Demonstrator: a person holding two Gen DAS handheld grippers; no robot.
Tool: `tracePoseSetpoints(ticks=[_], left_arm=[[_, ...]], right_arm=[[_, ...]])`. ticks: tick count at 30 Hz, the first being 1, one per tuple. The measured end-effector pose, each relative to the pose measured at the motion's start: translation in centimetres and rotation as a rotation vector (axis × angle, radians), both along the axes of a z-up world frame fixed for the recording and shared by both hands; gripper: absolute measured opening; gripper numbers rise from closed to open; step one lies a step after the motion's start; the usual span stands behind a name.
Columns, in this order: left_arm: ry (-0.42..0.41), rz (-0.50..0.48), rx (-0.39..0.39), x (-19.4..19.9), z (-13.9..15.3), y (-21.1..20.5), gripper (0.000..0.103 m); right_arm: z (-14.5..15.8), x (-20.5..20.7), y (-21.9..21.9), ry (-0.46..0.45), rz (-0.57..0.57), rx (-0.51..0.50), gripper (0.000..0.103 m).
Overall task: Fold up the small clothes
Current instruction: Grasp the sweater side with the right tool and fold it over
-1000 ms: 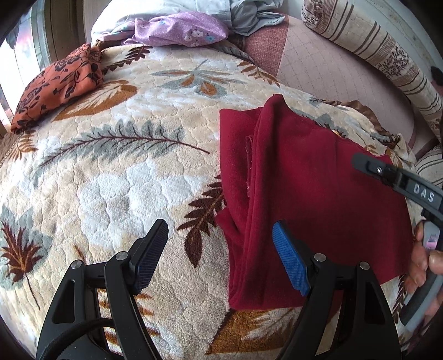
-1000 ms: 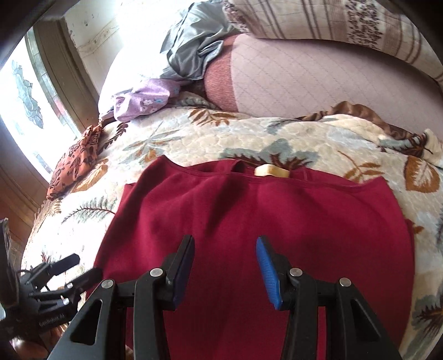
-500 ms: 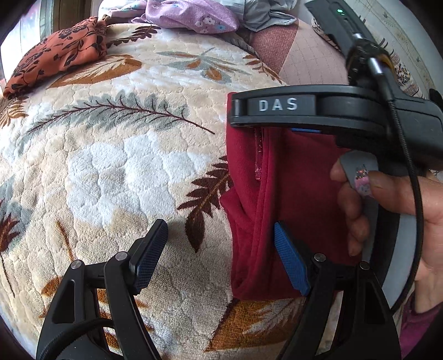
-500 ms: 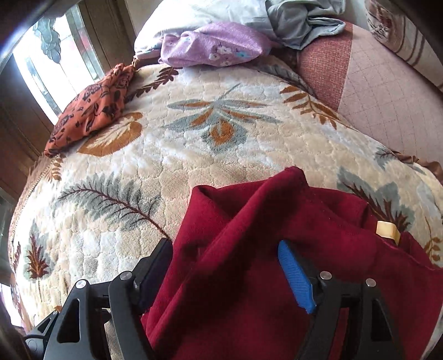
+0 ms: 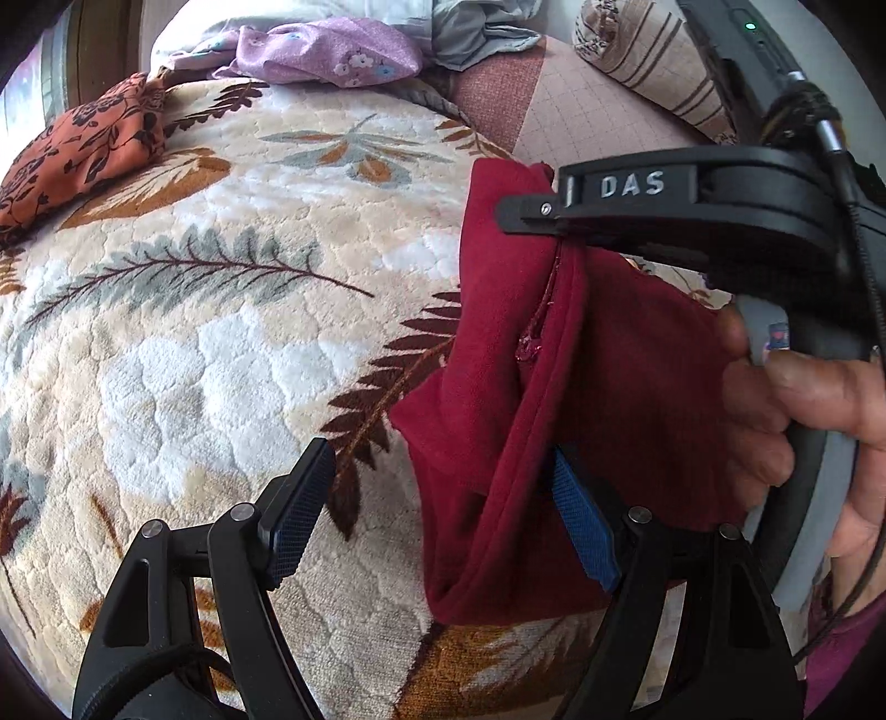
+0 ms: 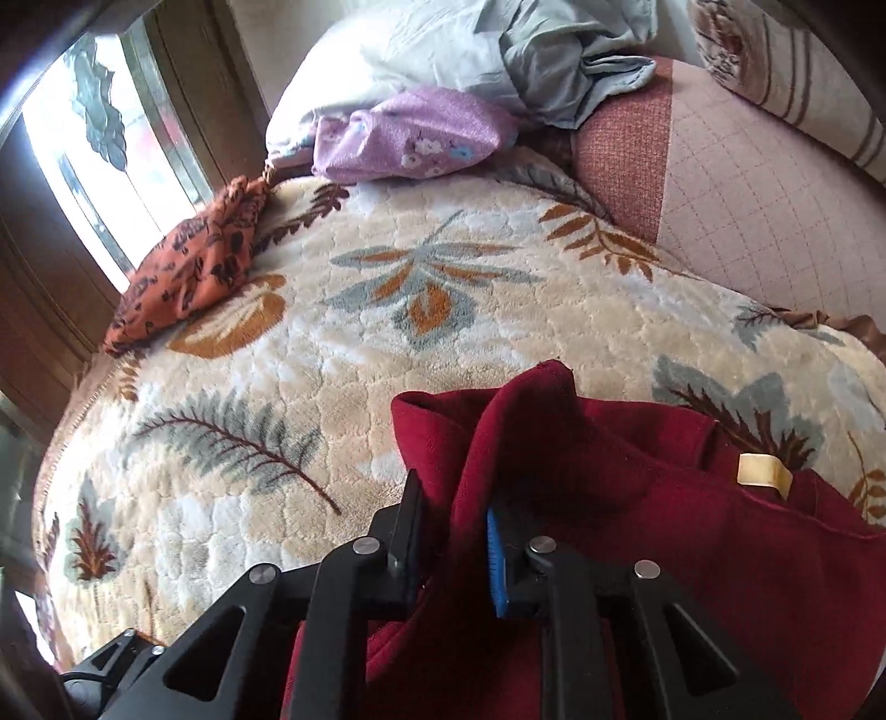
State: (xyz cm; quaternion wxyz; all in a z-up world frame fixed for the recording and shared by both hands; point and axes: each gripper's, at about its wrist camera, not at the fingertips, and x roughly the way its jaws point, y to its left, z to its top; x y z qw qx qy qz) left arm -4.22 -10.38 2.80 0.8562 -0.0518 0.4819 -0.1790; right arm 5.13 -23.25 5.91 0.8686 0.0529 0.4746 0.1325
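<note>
A dark red garment lies on the leaf-patterned blanket. It also shows in the right wrist view, with a cream label at its neck. My right gripper is shut on the garment's far left edge and lifts a fold of it. From the left wrist view the right gripper pinches the raised cloth. My left gripper is open at the garment's near left corner, with the cloth edge against its right pad and between the jaws.
An orange floral cloth lies at the blanket's far left and a purple floral cloth at the back, beside grey-white bedding. A pink quilted cushion and a striped bolster lie at the right. A window is at left.
My right gripper swung from the garment's middle to its far left edge, closed on it and raised a fold. The left gripper stayed open at the near left corner.
</note>
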Motion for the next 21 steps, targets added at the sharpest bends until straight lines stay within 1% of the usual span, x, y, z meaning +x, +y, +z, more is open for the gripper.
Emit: tracePoseSetpoints(ticks=[2,4,6,8,9,10,12,15,16,17,19,20,21], left_arm=[[0.008,-0.004,-0.007,0.5,-0.4,-0.4,0.079],[0.025,-0.014,-0.035,1.1,-0.7,-0.7,0.079],[0.019,-0.027,-0.055,1.5,-0.8,-1.0,0.079],[0.003,-0.046,-0.062,1.5,-0.5,-1.5,0.069],[0.0,-0.059,-0.065,1.5,-0.4,-1.8,0.059],[-0.002,-0.072,-0.063,1.3,-0.1,-2.1,0.051],[-0.02,-0.086,-0.045,0.9,0.4,-2.7,0.049],[-0.039,-0.104,-0.023,0.4,0.8,-3.2,0.04],[-0.042,-0.107,-0.018,0.3,0.8,-3.2,0.039],[-0.038,-0.107,-0.02,0.3,0.8,-3.1,0.039],[-0.026,-0.101,-0.024,0.3,0.6,-2.9,0.039],[-0.024,-0.099,-0.025,0.1,0.5,-2.9,0.039],[-0.024,-0.098,-0.025,0.1,0.5,-2.8,0.039]], right_arm=[[1.1,-0.7,-1.5,-0.018,-0.01,0.069,0.015],[1.9,-1.2,-2.4,-0.028,-0.017,0.106,0.014],[2.5,-1.7,-3.4,-0.034,-0.021,0.134,0.013],[2.8,-2.1,-4.2,-0.033,-0.026,0.153,0.013],[2.8,-2.1,-4.5,-0.03,-0.028,0.159,0.013],[2.8,-2.1,-4.6,-0.026,-0.03,0.161,0.013],[2.5,-2.0,-4.7,-0.019,-0.026,0.158,0.013],[2.2,-1.5,-4.0,-0.004,-0.004,0.125,0.013],[2.1,-1.2,-3.7,0.001,-0.001,0.112,0.013],[1.9,-0.8,-3.3,0.012,0.006,0.094,0.015],[1.4,-0.2,-2.4,0.034,0.026,0.053,0.024],[1.1,0.1,-2.1,0.041,0.03,0.033,0.035],[0.7,0.4,-1.6,0.047,0.035,0.009,0.042]])
